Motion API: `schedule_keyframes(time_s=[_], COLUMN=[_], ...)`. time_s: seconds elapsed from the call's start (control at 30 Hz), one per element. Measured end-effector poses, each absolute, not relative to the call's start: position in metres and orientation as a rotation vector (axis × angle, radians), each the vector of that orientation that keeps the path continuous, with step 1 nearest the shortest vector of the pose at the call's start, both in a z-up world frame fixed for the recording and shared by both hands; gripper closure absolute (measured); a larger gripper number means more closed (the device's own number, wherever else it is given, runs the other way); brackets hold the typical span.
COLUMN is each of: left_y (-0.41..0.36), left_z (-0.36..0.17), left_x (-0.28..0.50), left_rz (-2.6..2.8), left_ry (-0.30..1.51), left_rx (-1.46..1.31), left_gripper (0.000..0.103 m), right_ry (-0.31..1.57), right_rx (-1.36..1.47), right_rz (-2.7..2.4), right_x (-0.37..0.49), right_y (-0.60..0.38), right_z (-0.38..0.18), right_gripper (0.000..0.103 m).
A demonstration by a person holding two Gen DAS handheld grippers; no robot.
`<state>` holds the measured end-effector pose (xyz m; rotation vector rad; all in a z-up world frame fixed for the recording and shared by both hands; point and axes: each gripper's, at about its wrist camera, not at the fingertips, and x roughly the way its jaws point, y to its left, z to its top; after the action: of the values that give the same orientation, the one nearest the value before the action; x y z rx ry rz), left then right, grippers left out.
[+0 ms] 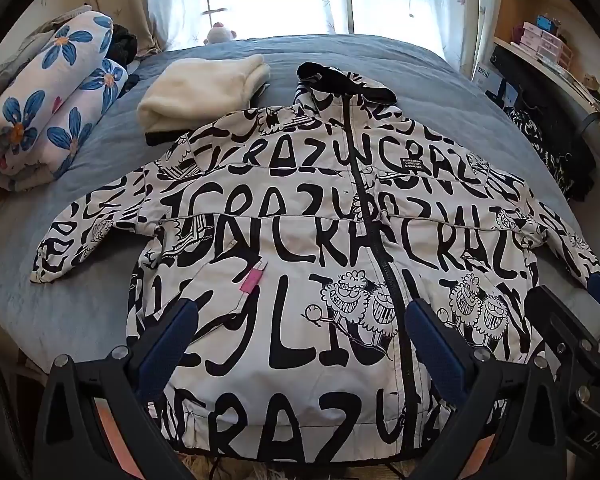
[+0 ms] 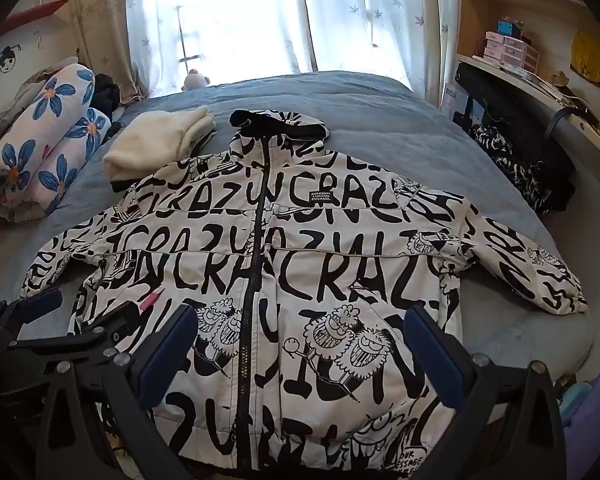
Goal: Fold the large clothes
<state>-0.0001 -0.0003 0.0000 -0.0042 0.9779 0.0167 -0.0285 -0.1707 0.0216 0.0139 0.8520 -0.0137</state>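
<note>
left wrist view: the white jacket with black lettering (image 1: 300,248) lies spread flat on the blue-covered bed (image 1: 100,168) under the wide-open left gripper (image 1: 300,344), while right wrist view shows the right gripper (image 2: 300,344) likewise wide over it, curtained window (image 2: 260,12) beyond.

Jacket (image 1: 300,240) hem cut off btm.

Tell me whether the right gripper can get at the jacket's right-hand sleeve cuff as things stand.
Probably yes. The right gripper hangs open over the jacket, and the sleeve cuff lies flat on the bed off to its right with nothing on it or between them.
</note>
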Motion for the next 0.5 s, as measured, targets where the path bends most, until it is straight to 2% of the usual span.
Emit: schedule_keyframes(time_s=[0.5], left_y=[-0.0027], left_z=[-0.0065], left_x=[-0.0013], left_rz=[-0.010], left_ry=[1.001], left_rx=[-0.027], left_gripper=[0.005], right_ry=[0.860], right_rx=[0.015], right_rz=[-0.013], right_x=[-0.0278], right_y=[-0.1744], right_z=[0.0170], right_gripper=[0.000])
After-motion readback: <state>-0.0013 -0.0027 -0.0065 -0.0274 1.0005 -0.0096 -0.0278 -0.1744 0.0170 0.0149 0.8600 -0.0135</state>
